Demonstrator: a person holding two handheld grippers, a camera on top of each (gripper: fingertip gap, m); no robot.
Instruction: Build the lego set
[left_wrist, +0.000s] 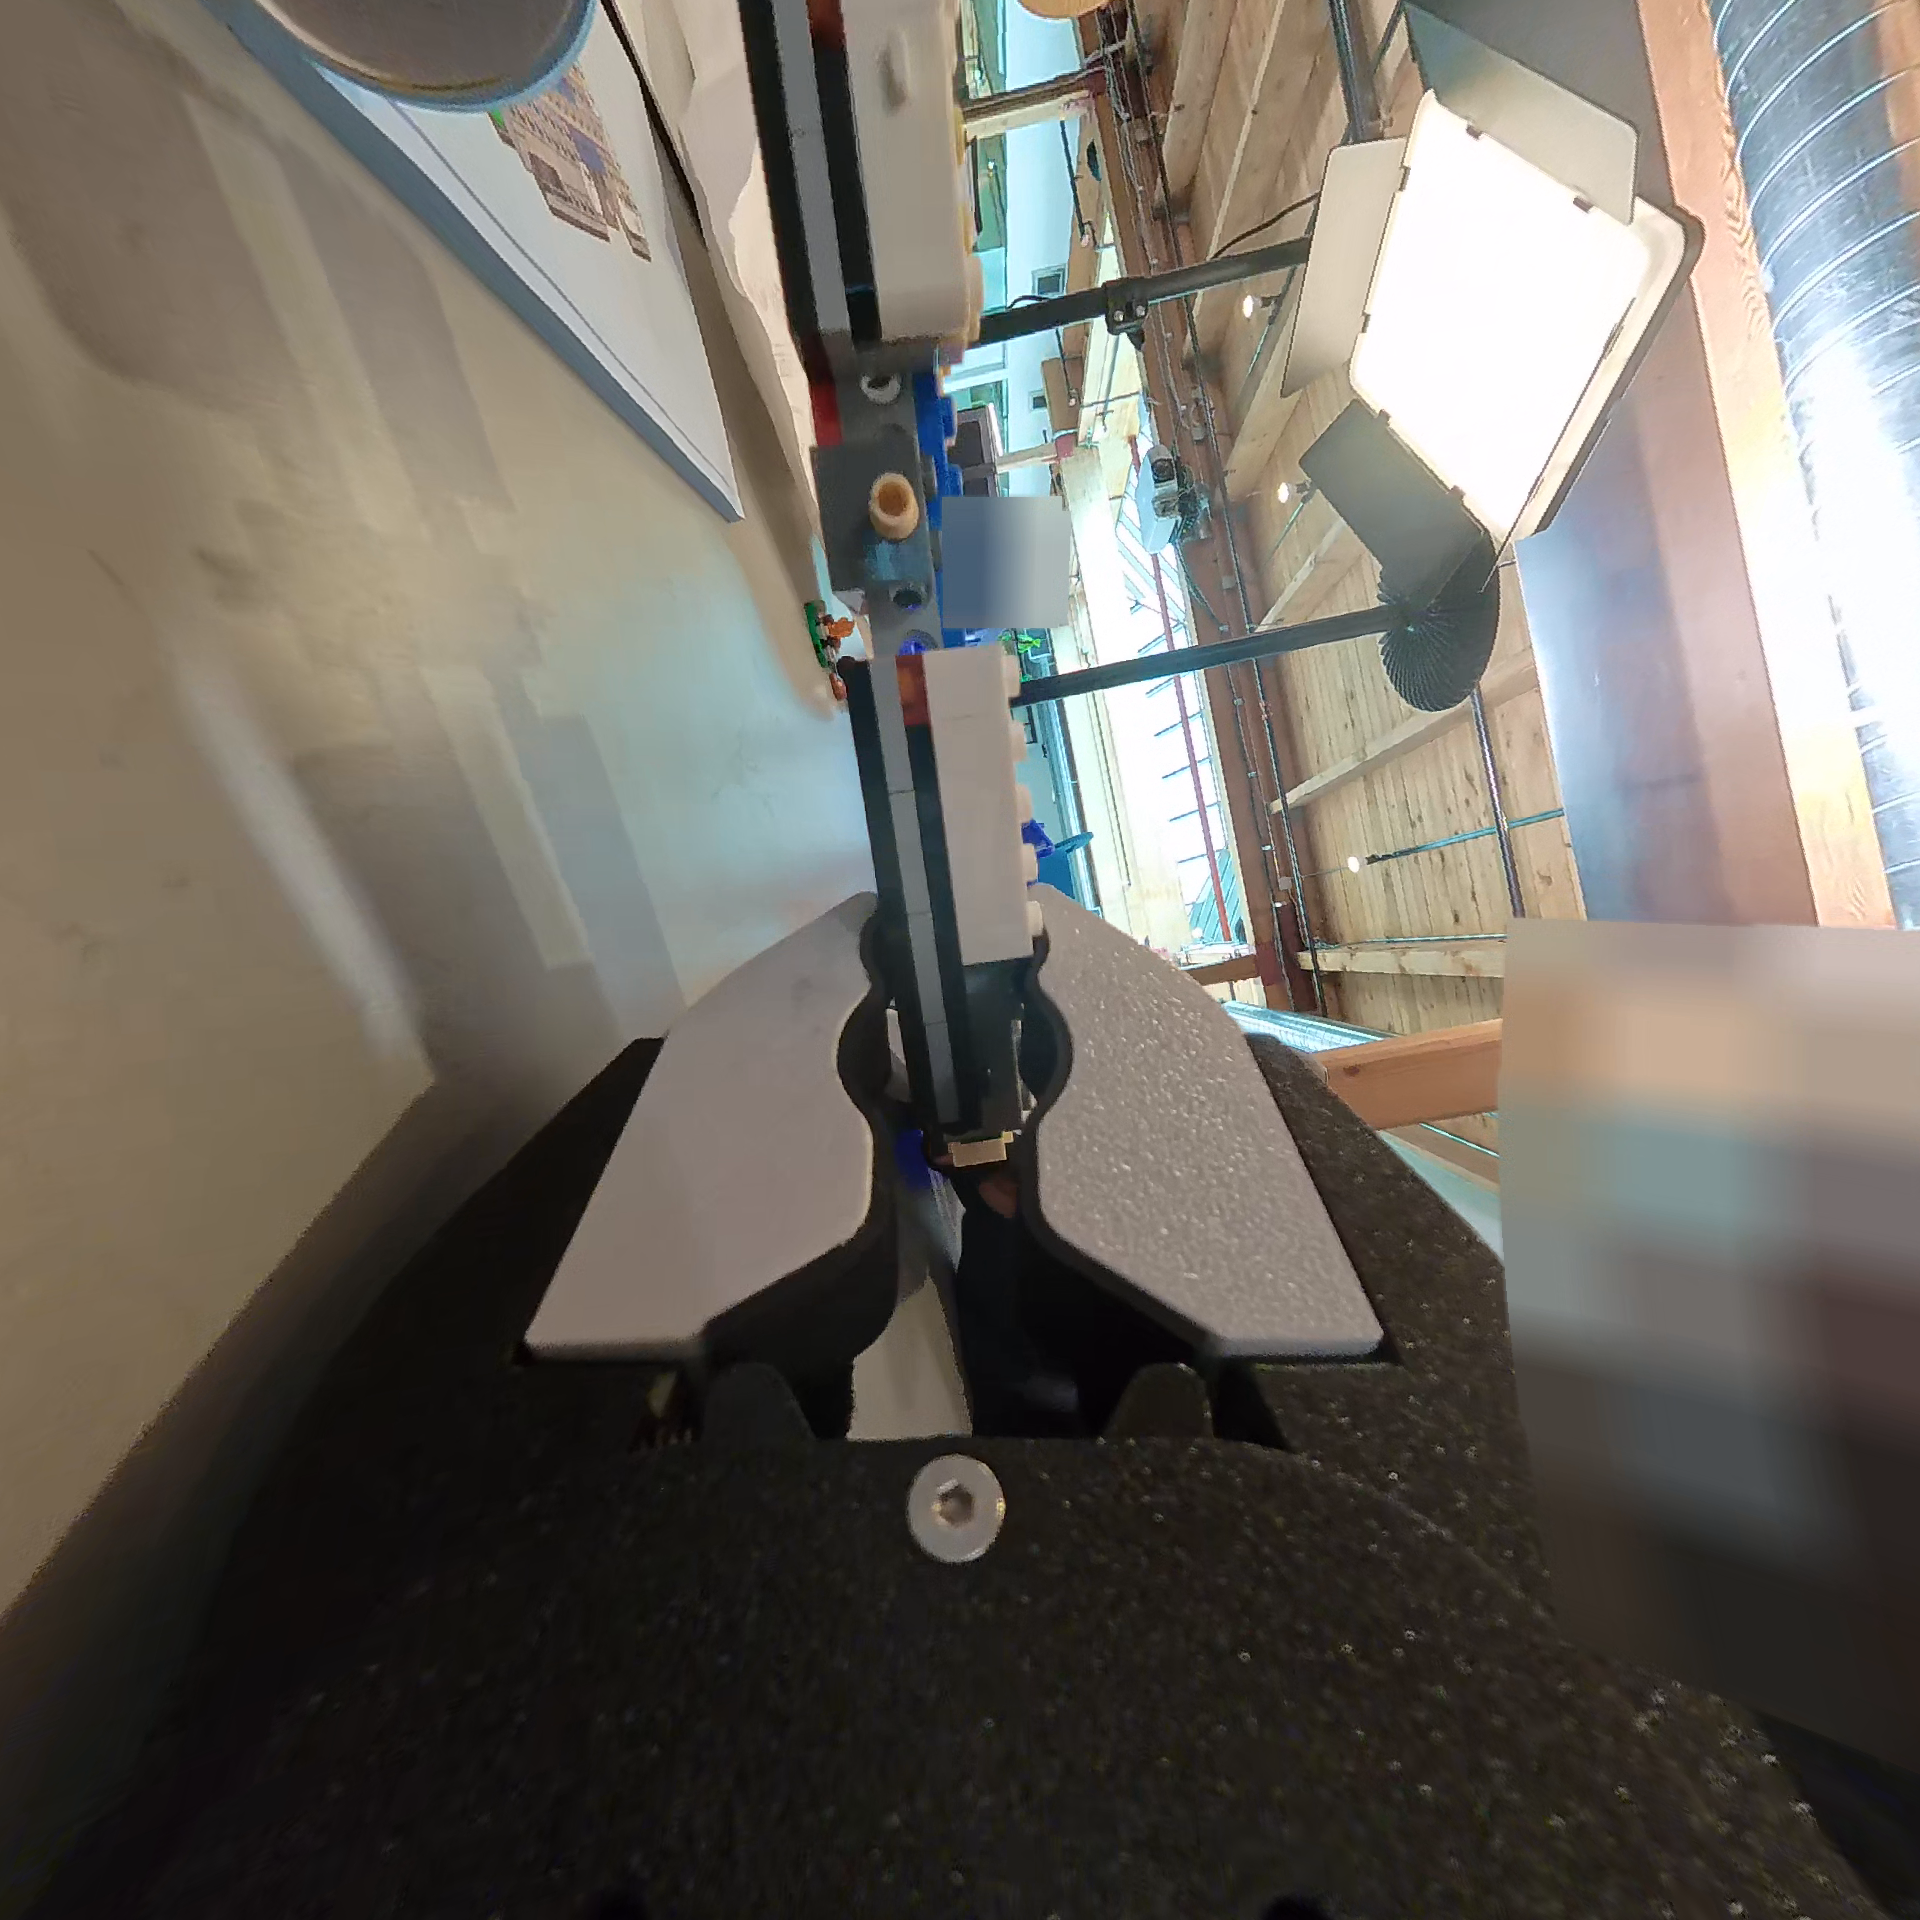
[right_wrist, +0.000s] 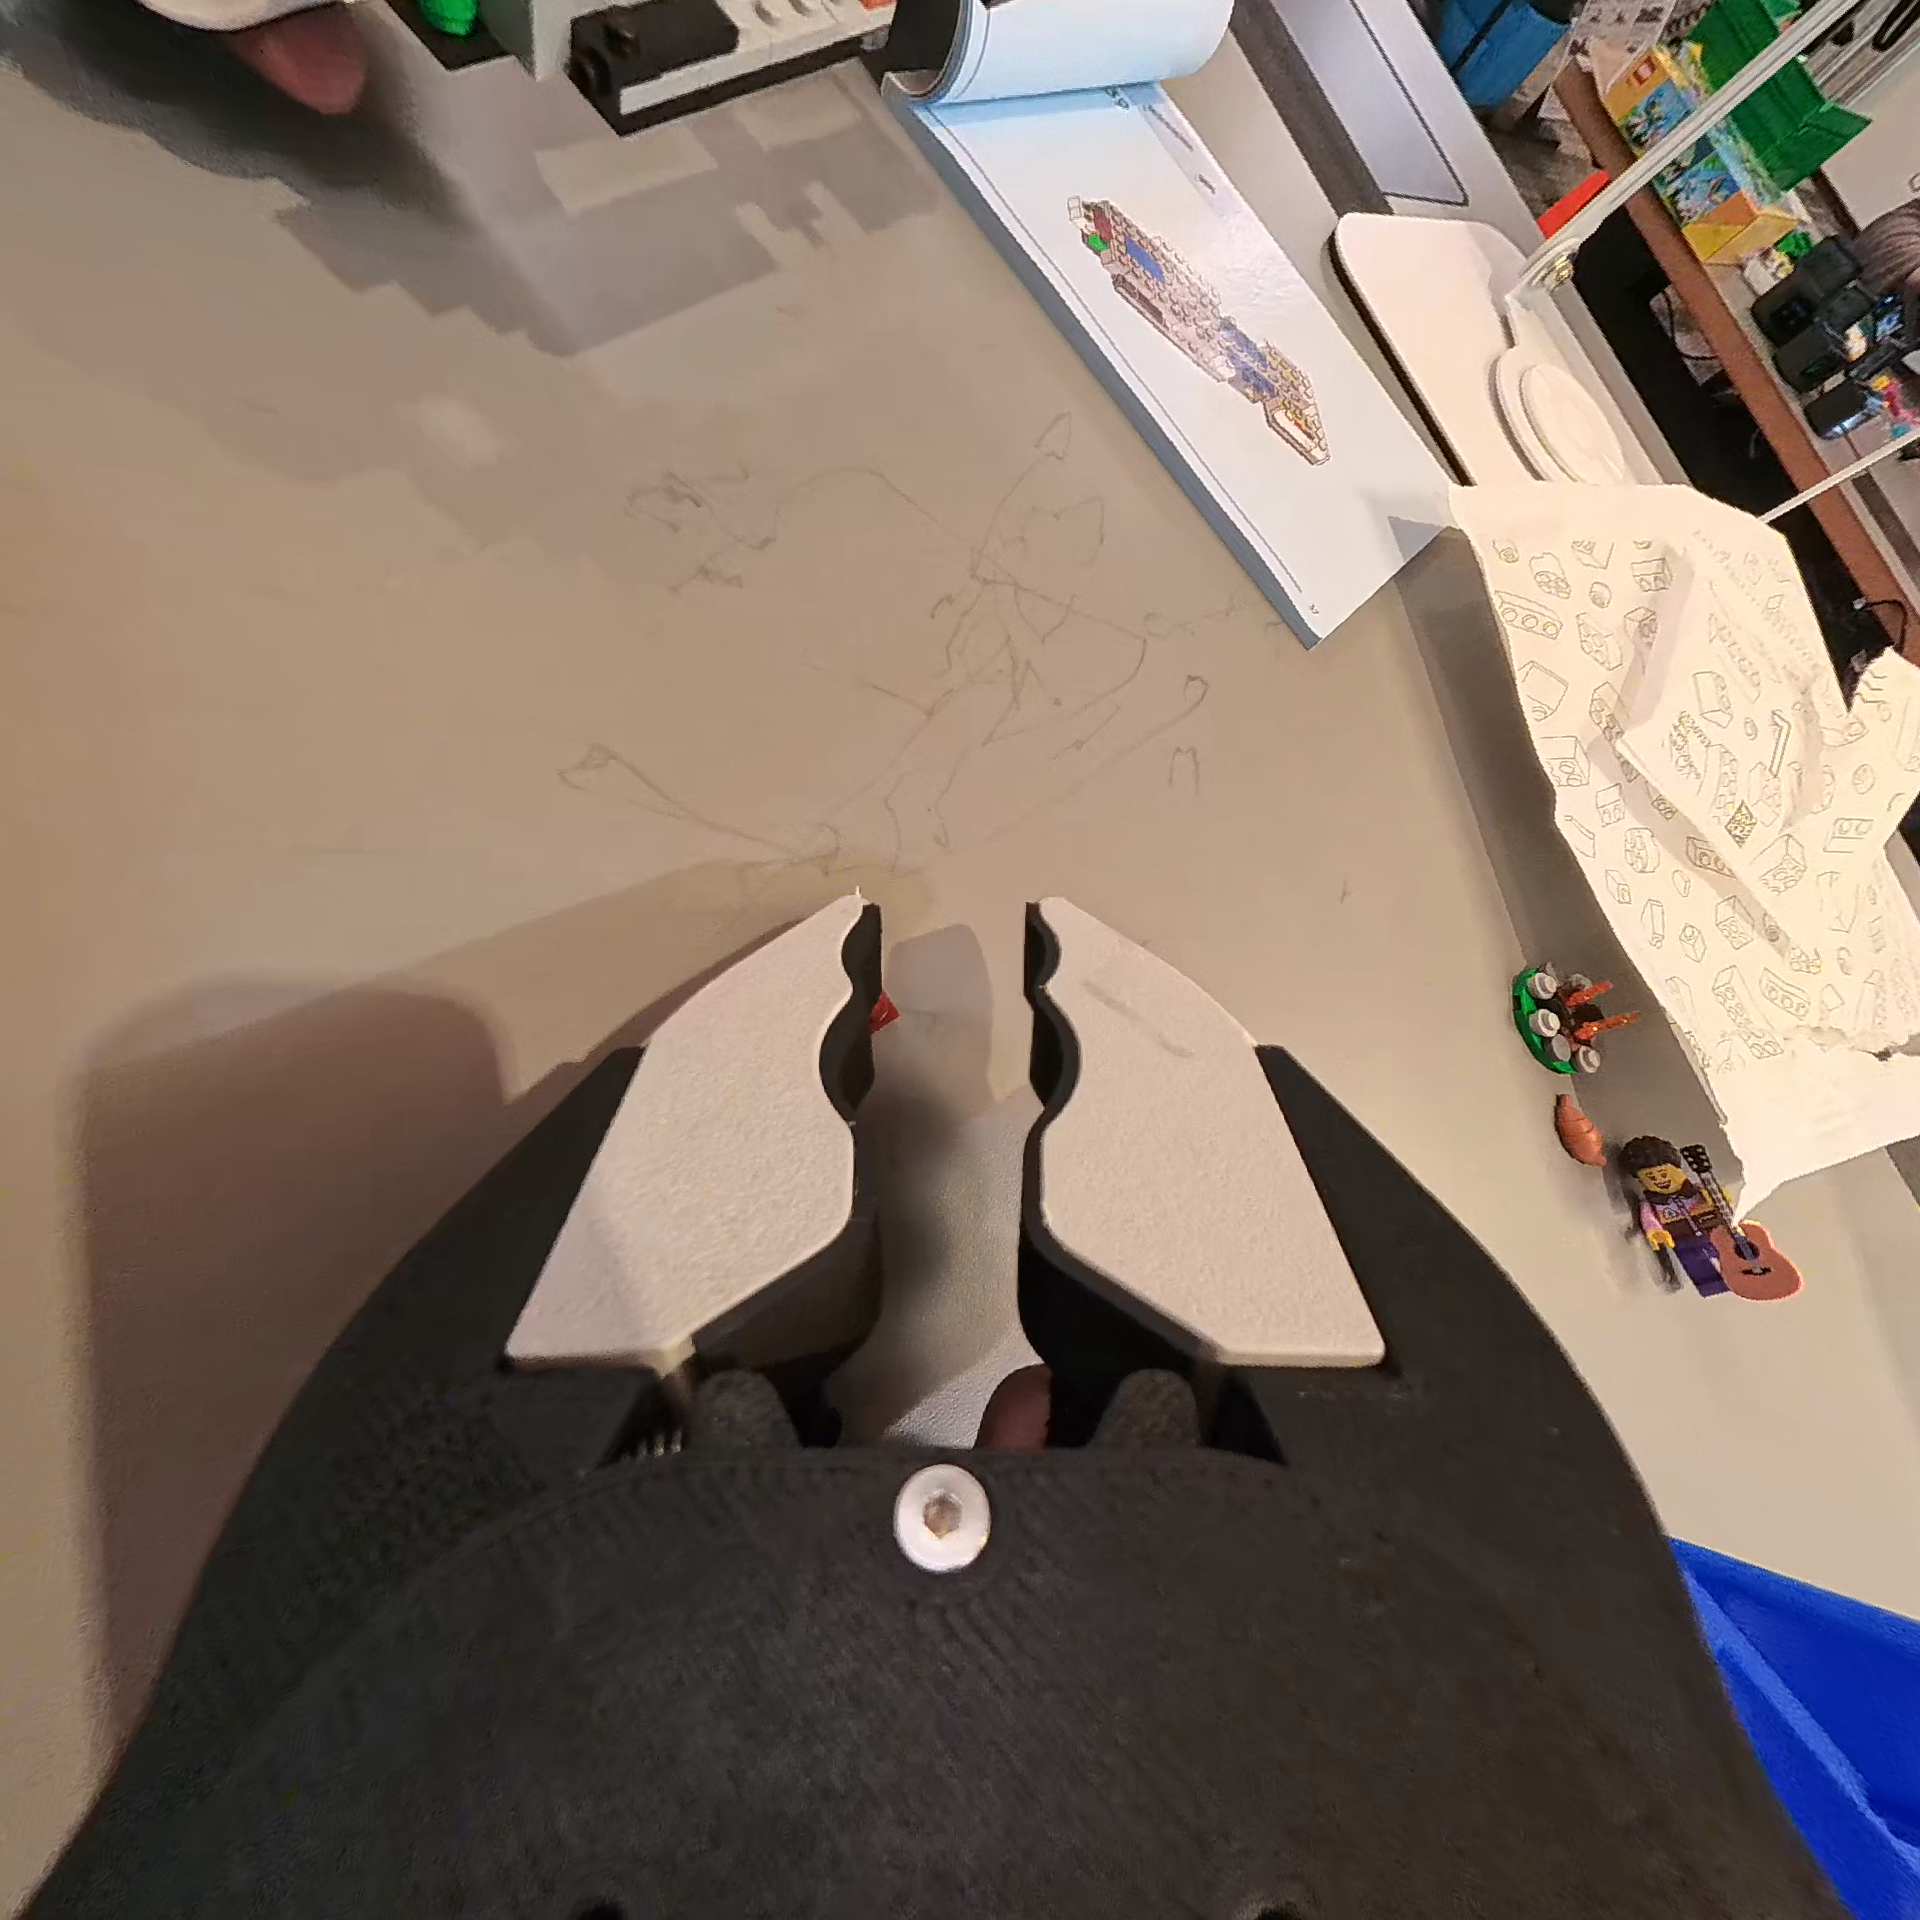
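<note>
Ceiling lamp (left_wrist: 1496, 312) left only; minifigure (right_wrist: 1683, 1210) right only

A pale beige tabletop (right_wrist: 520, 582) fills the foreground, scribbled with faint pencil lines. Beyond it the room has a wood-plank ceiling (left_wrist: 1382, 727) with timber beams, a ribbed silver duct (left_wrist: 1808, 312) and small spot lamps. A bright panel light (left_wrist: 1496, 301) on a black stand glares overhead — daylight floods through tall windows (left_wrist: 1153, 644) behind.
</note>
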